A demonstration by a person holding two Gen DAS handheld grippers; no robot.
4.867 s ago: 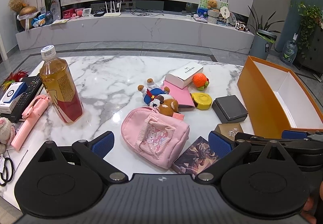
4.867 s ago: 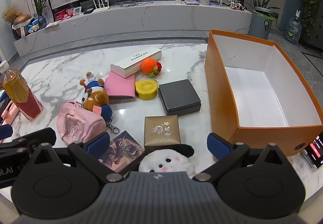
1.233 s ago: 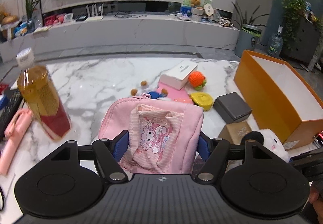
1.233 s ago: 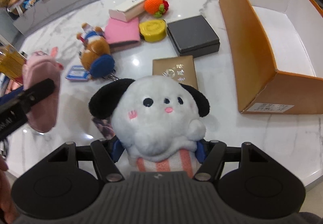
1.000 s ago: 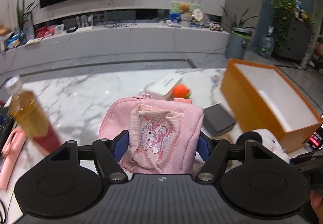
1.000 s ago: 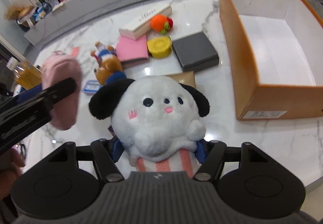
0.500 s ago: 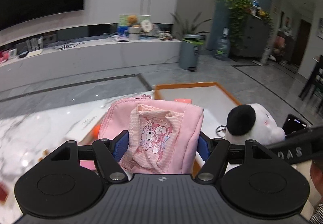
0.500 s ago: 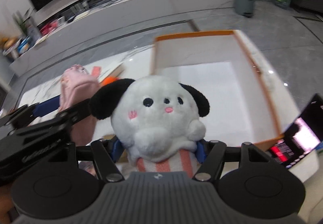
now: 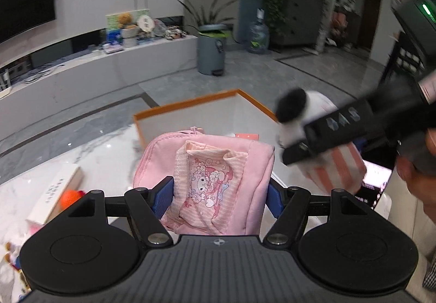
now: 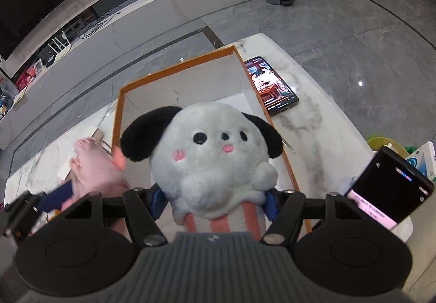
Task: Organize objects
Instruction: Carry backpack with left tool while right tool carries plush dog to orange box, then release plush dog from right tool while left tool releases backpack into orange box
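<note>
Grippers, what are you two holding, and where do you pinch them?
The left gripper pinches the pink pouch by its two sides. The right gripper pinches the white plush dog by its striped lower body, below the head.

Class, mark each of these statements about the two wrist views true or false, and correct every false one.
1. The left tongs grip a pink fabric pouch. True.
2. The right tongs are open and hold nothing. False: they are shut on a white plush dog with black ears.
3. The orange cardboard box already holds the plush. False: the plush is held above it.
4. A lit smartphone lies on the white marble table beside the box. True.
</note>
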